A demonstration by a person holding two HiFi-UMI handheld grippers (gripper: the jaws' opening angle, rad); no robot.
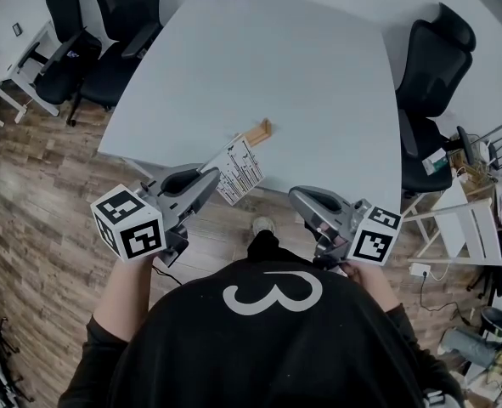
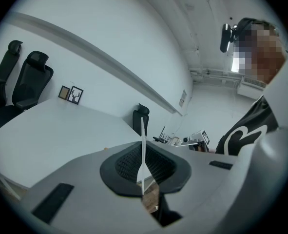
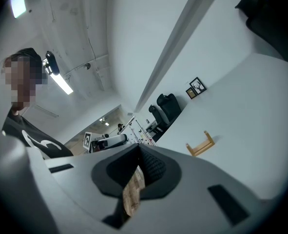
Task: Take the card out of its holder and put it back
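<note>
Card (image 1: 240, 170) pinched in left tool (image 1: 214, 176), printed face up, extending toward holder (image 1: 257, 132)

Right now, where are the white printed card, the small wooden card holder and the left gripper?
White printed card (image 1: 240, 168): head view, middle of its printed face.
Small wooden card holder (image 1: 255, 133): head view, on its long bar.
Left gripper (image 1: 213, 177): head view, between its fingertips.

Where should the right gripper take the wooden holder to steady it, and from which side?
Probably one end of the holder, across its narrow width, coming from the right gripper's side. It lies long and low on the table, so an end grip leaves its length clear for the card in the left gripper.
</note>
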